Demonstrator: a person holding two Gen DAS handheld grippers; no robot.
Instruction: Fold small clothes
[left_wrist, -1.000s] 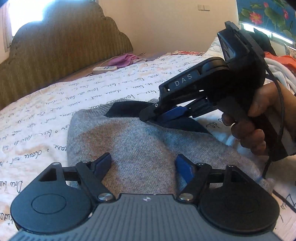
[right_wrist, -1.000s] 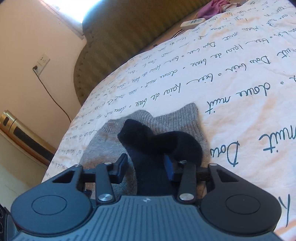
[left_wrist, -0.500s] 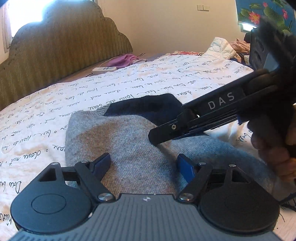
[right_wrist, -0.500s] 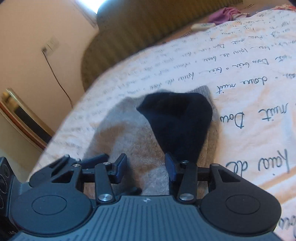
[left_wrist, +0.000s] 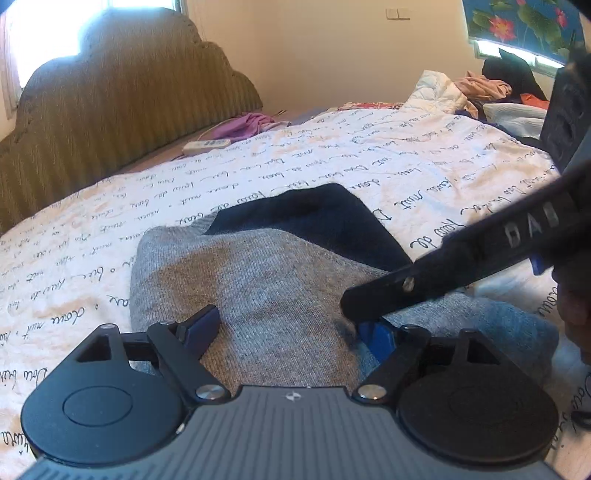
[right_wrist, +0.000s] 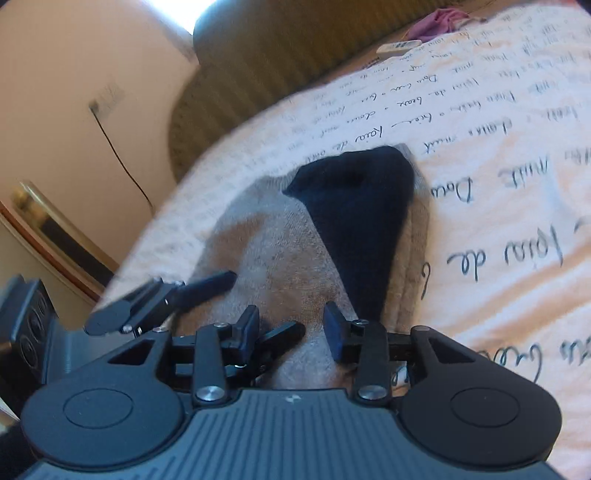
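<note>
Two grippers work one garment: a small grey knit piece (left_wrist: 266, 284) with a dark navy part (left_wrist: 325, 221) at its far end, spread flat on a bed (left_wrist: 369, 162) whose cover carries script print. The left gripper (left_wrist: 291, 328) sits low over the near edge of the grey knit, jaws wide apart, nothing pinched; cloth lies under the gap but neither pad presses it. The right gripper (right_wrist: 291, 328) comes in from the right side, its fingertip (left_wrist: 354, 302) just beside the left gripper's blue pad (left_wrist: 376, 336). Its jaws stand partly apart and have just been closing; grey knit shows between them, yet no pad visibly bites, so it holds nothing for now. The right wrist view is blurred, so contact at the tips stays uncertain. My judgement: the step in hand is taking the near hem for a fold toward the navy end. To do it well, set both grippers well apart along the hem rather than crowded together, pinch the top layer only and not the bed cover, lift evenly, and carry the edge straight so it lands square. Risk: the close tips collide, or the soft knit slips and bunches.
</note>
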